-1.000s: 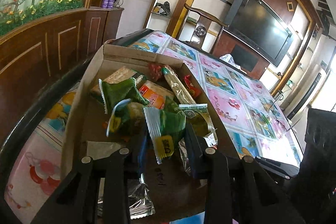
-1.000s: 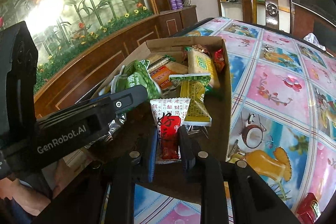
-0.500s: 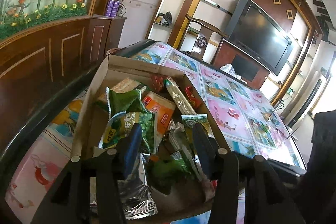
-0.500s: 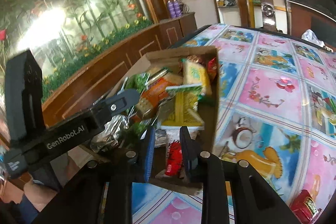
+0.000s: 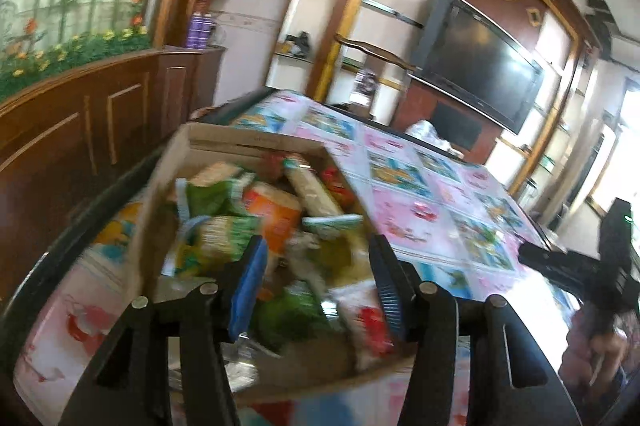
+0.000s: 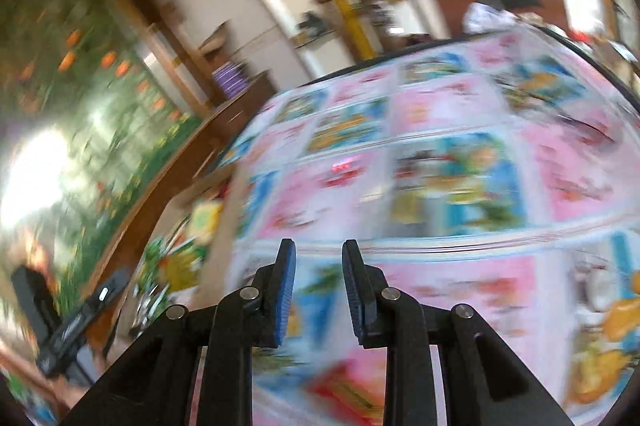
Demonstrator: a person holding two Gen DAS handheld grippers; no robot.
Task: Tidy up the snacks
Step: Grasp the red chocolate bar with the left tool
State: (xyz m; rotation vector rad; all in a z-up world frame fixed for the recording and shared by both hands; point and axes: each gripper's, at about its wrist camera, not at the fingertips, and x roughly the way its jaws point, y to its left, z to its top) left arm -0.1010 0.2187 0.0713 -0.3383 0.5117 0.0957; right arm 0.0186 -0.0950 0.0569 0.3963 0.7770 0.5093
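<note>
Left wrist view: the left gripper hangs over an open cardboard box at the near corner of the counter. Its fingers have just been opening and stand moderately apart with nothing pinched; the snacks lie below and beyond them, loose in the box. The heap is blurred, but green, orange and red-and-white packets can be told apart, some overlapping, one long pale pack leaning toward the far wall. At the right edge the other tool shows as a dark bar with a hand beneath it. Right wrist view: heavily smeared by motion. The right gripper is over the patterned counter, beside the box, which sits at the left with packets visible inside. Its fingers are narrow but apart, and nothing lies between them. Handling, as judged: the packets look light, soft and crinkly, with slick film that may slide under the pads; puffed ones could burst or crush if squeezed mid-body. A flat crimped end seam, or a free corner standing clear of its neighbours, seems the safest hold.
</note>
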